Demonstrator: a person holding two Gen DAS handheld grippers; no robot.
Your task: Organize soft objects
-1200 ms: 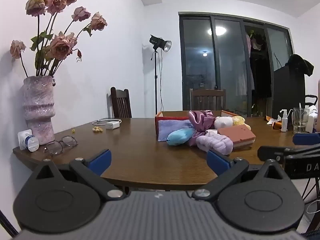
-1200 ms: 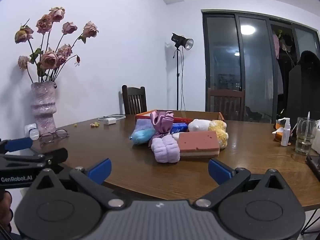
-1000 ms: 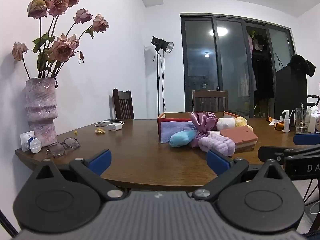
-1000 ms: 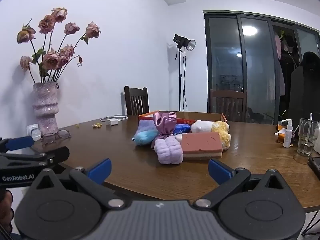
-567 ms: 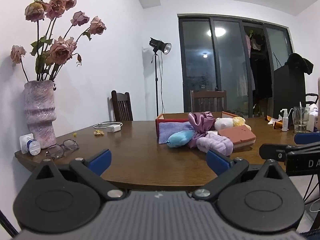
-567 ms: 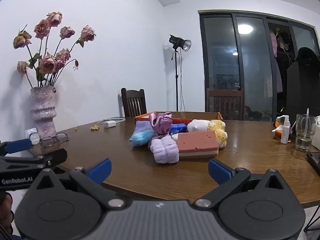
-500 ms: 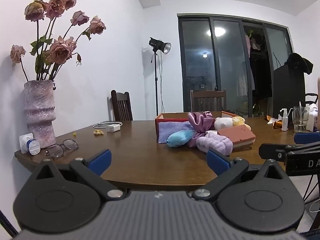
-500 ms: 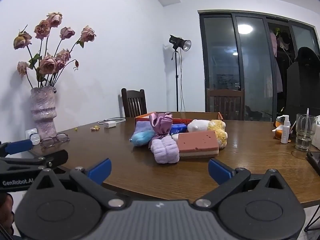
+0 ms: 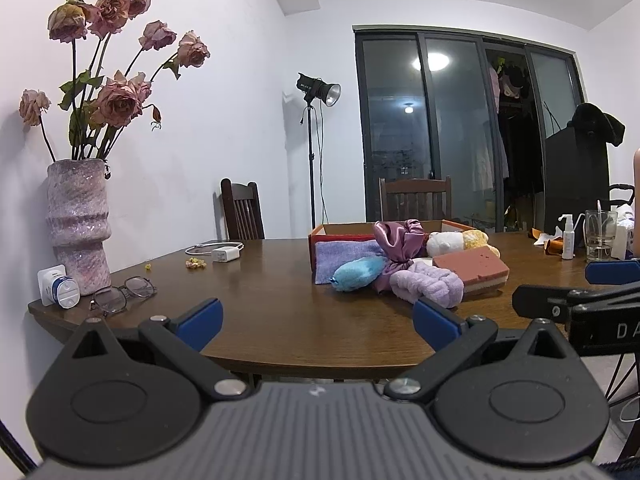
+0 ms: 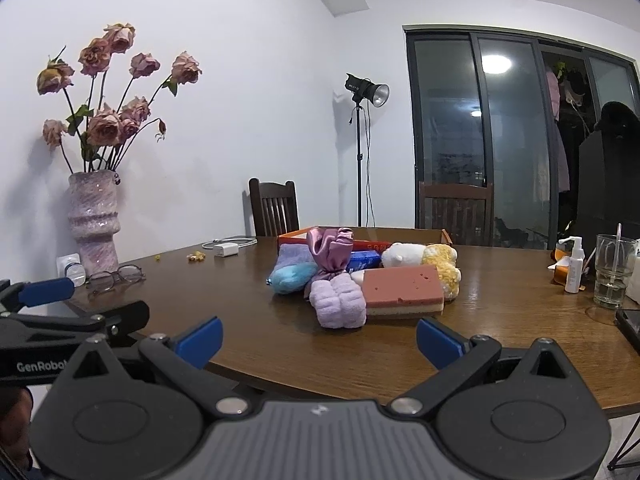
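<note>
Both grippers hang at the near edge of the round dark wooden table [image 10: 500,276], level with its top, and neither holds anything: the left gripper [image 9: 316,322] has its blue-tipped fingers spread wide, and the right gripper [image 10: 318,340] is released the same way. The soft things lie in a tight heap at the middle of the table, well apart from both tools: a fluffy lilac rolled towel [image 10: 340,304] nearest, a pink rectangular sponge block [image 10: 404,290] touching it on the right, a blue plush toy [image 10: 290,276] on the left, a shiny mauve satin scrunchie [image 10: 330,252] propped above them, and a white-and-yellow plush animal [image 10: 424,258] behind the sponge. Behind the heap stands a shallow cardboard box with a red-orange rim [image 10: 396,236], probably the place they belong.

The main risk is the crowding. The pieces press on one another, so jaws closing on the towel may pinch the sponge or drag the scrunchie along with it. Soft fabric also gives under a grip, and a shallow bite could let the towel slip out on the way to the box. On the right (worth minding) a clear glass of water with a straw [image 10: 614,272] and a small white pump bottle [image 10: 574,266] stand near the table's edge, where a wide swing of the right gripper could knock them over. The pair of thin-framed spectacles [image 9: 120,294] lies near the left gripper's path.
</note>
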